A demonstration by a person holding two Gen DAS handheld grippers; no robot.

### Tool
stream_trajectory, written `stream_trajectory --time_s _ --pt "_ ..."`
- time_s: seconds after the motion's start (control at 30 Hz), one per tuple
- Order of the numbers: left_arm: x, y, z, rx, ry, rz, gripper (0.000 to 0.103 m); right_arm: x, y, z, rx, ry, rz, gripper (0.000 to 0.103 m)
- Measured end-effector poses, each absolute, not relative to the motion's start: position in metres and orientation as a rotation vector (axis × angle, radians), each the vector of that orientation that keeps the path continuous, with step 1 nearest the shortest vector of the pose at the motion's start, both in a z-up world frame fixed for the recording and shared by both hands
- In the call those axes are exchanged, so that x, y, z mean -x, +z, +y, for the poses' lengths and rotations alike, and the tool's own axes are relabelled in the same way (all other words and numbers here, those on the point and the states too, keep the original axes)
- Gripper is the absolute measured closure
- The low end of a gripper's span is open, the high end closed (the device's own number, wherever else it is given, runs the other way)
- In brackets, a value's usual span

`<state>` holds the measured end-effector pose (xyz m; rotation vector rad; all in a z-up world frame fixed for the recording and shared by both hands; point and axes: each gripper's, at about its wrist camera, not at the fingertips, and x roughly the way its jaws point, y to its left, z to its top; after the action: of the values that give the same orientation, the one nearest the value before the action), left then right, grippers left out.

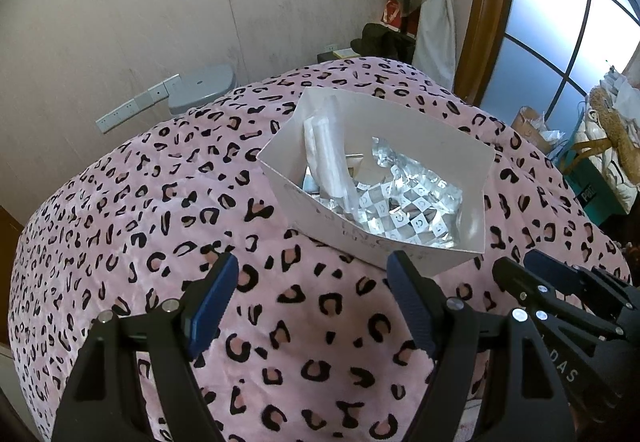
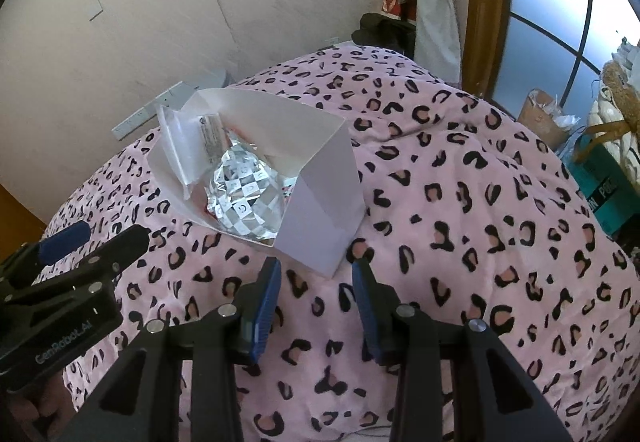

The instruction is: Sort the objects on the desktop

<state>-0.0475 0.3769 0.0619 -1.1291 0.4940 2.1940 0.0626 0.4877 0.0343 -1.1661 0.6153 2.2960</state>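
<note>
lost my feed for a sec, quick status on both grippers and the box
Left gripper open, empty, short of the box. Right gripper open, empty, beside it. White paper box on pink leopard blanket, holding silver checkered bag and clear packets. Nothing in the way.

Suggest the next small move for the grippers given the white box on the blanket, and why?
Probably back both off: the white box already holds the silver checkered packet and the clear plastic bag, and no loose item shows on the pink leopard blanket. The left gripper and right gripper are both open and hold nothing, their fingers just short of the box.
</note>
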Motion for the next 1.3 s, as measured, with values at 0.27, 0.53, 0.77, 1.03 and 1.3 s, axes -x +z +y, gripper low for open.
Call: stream_trajectory --time_s 0.27,0.53,0.77,1.03,1.3 --pt "0.051 0.061 0.386 1.119 2.190 0.517 0.025 -0.055 0.032 0.493 1.181 2.269 0.602 0.065" --pt "0.061 0.055 0.401 1.126 2.176 0.540 0.024 -0.045 0.030 0.500 1.191 2.240 0.587 0.065" --pt "0.066 0.049 0.411 1.131 2.172 0.559 0.022 -0.037 0.029 0.504 1.194 2.233 0.568 0.065" --pt "0.066 0.045 0.415 1.135 2.162 0.568 0.022 -0.034 0.031 0.503 1.195 2.230 0.554 0.065" --pt "0.064 0.042 0.416 1.146 2.160 0.568 0.022 -0.033 0.030 0.503 1.200 2.222 0.545 0.065"
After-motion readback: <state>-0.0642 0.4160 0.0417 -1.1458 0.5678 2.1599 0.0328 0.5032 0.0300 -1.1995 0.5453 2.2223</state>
